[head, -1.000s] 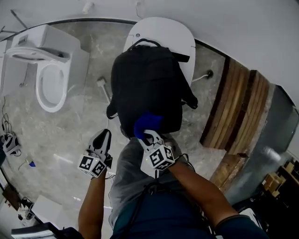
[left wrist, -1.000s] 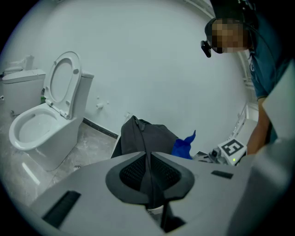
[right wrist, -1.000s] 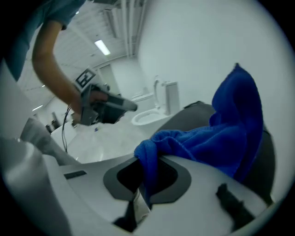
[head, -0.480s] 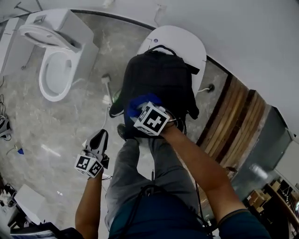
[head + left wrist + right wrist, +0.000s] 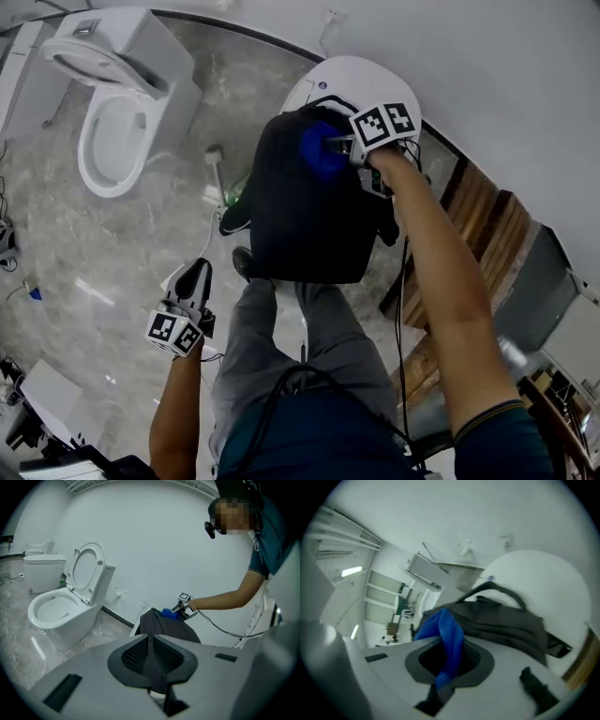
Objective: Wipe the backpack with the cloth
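A black backpack (image 5: 305, 211) stands on a white round seat (image 5: 367, 80) against the wall. My right gripper (image 5: 339, 147) is at the pack's top end, shut on a blue cloth (image 5: 319, 152) that is pressed on the fabric. In the right gripper view the cloth (image 5: 446, 637) hangs out between the jaws of the right gripper (image 5: 447, 660), with the backpack (image 5: 501, 620) just beyond. My left gripper (image 5: 194, 279) hangs low at the left, shut on nothing, well away from the pack. The left gripper view shows the backpack (image 5: 166, 629) and the cloth (image 5: 168, 614) past the left gripper (image 5: 151, 645).
A white toilet (image 5: 112, 141) with its lid up stands at the left on the marble floor. Wooden boards (image 5: 473, 230) lie at the right by the wall. The person's legs (image 5: 281, 347) are right below the backpack.
My right gripper has carried the blue cloth from the backpack's near end up along its face to the top. The left gripper has hardly moved.
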